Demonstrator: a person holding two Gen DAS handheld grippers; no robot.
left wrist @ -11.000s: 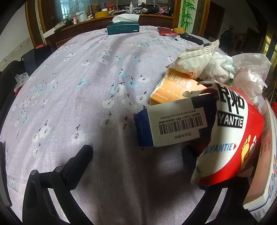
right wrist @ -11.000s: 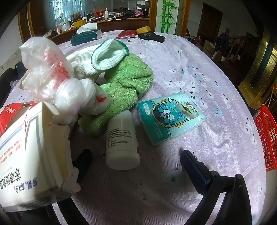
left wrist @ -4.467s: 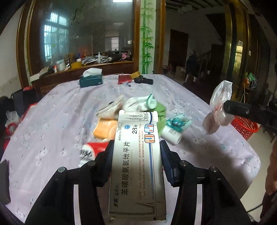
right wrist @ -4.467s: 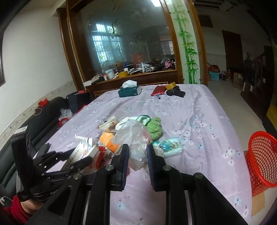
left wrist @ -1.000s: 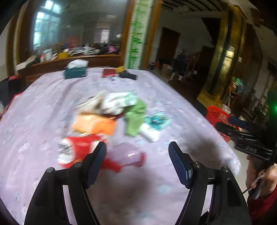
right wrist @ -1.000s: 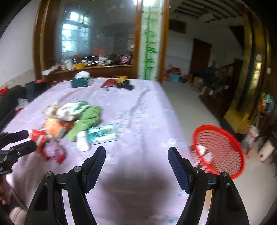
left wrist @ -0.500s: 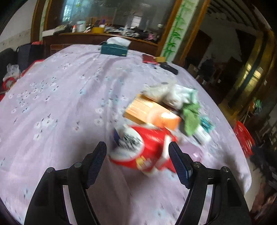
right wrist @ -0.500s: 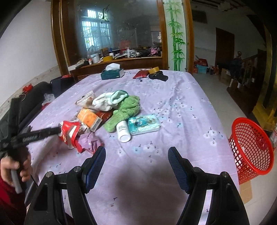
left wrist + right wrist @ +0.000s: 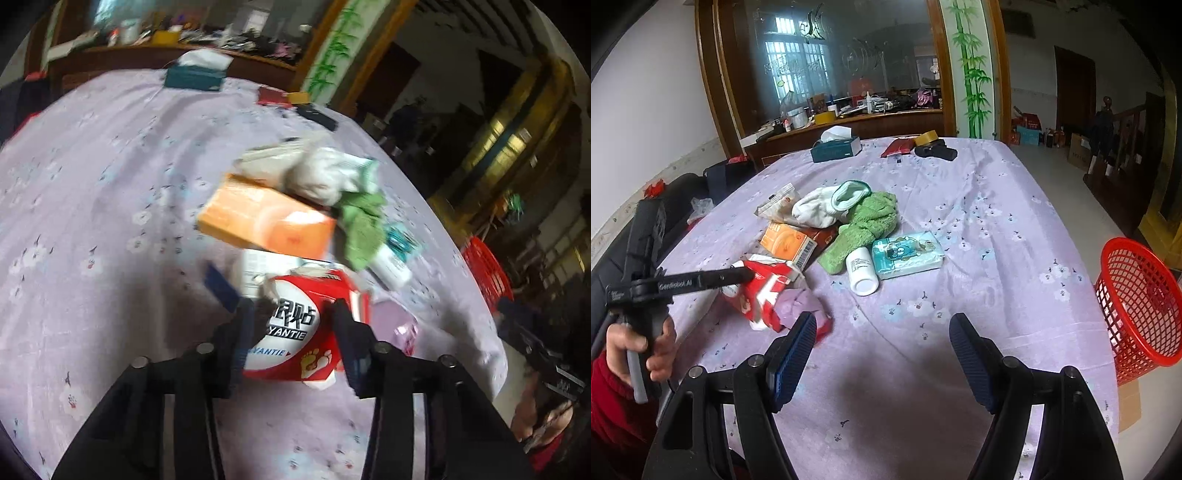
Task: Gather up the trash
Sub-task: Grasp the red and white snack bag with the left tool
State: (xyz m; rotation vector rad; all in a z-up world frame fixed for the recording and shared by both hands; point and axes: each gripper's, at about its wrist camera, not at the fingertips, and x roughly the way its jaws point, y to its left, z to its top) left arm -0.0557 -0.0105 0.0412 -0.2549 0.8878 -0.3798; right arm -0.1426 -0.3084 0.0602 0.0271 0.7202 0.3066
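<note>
Since a moment ago, the left gripper has been closing around the red packet reading "YANTIE". Its fingers are flanking the packet; actual pinching is unclear. The right gripper is hanging open, empty.

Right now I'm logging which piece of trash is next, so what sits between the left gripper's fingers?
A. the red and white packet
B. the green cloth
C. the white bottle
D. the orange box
A: in the left wrist view the red and white packet sits between the left gripper fingers.
</note>
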